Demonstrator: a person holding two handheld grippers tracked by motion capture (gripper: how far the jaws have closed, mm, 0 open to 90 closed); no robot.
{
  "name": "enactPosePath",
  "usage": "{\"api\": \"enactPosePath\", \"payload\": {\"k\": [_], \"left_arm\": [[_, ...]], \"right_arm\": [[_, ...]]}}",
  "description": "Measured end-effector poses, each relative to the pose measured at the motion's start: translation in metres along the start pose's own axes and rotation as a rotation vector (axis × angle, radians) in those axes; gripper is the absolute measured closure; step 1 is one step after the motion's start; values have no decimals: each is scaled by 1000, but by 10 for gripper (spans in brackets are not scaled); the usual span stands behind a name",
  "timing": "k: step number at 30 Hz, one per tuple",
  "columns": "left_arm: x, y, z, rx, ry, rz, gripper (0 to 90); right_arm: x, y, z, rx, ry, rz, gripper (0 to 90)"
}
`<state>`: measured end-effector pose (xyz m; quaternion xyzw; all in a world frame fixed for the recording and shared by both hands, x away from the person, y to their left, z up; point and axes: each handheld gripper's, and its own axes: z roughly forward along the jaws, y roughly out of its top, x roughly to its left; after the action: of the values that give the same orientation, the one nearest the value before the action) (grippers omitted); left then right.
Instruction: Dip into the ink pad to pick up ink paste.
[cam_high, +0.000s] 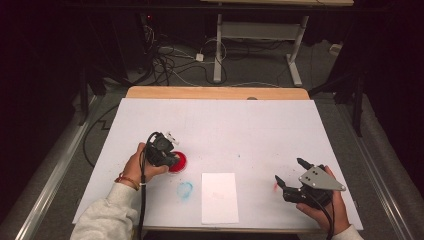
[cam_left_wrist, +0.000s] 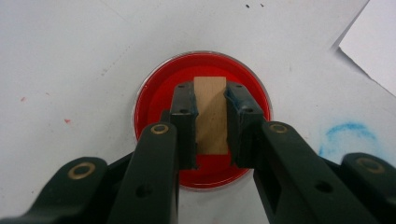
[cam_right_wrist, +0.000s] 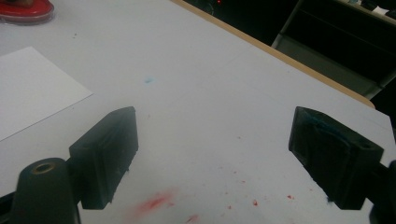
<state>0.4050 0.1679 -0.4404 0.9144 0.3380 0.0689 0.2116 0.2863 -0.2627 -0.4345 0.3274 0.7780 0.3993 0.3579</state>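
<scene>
While the table lies under a white covering sheet (cam_high: 220, 125), two hand-held grippers work above it.

Left gripper: the left gripper (cam_left_wrist: 210, 102) has its black jaws clamped on a small wooden block (cam_left_wrist: 210, 114), one pad against each long side; seen from the high view it (cam_high: 167, 152) sits at about 9 o'clock from the table's middle.

Wooden block: pale and plain, held upright over a round red ink dish (cam_left_wrist: 154, 93), its lower end at or near the red surface; whether it touches the ink cannot be told.

Red ink dish: clear-rimmed and filled with red, resting on the sheet (cam_high: 181, 161) just beside the left hand (cam_high: 137, 165).

Right gripper: the right gripper (cam_right_wrist: 212, 154) holds its jaws wide with nothing between them, hovering over bare sheet at about 4 o'clock (cam_high: 290, 172).

White paper: a loose rectangle (cam_high: 220, 197) lies at 6 o'clock, between the two hands.

Stains: a blue ring smudge (cam_high: 184, 190) sits just left of the paper; red smears and specks (cam_right_wrist: 156, 201) mark the sheet under the right gripper.

Writing: no brand, label or lettering can be read on the block, the dish, the paper or the grippers.
</scene>
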Motion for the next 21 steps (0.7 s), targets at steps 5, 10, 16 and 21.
{"api": "enactPosePath", "payload": {"k": [5,10,16,21], "left_arm": [[-1,2,1,17,7,12,739],[-1,3,1,25,4,3,738],[2,3,2,23,-11,-11,738],[2,4,2,26,-14,-9,738]], "right_arm": [[0,0,0,0,0,0,162],[1,0,0,-1,0,3,162],[1,1,0,-5,-2,4,162],[1,1,0,-3,-2,2,162]]}}
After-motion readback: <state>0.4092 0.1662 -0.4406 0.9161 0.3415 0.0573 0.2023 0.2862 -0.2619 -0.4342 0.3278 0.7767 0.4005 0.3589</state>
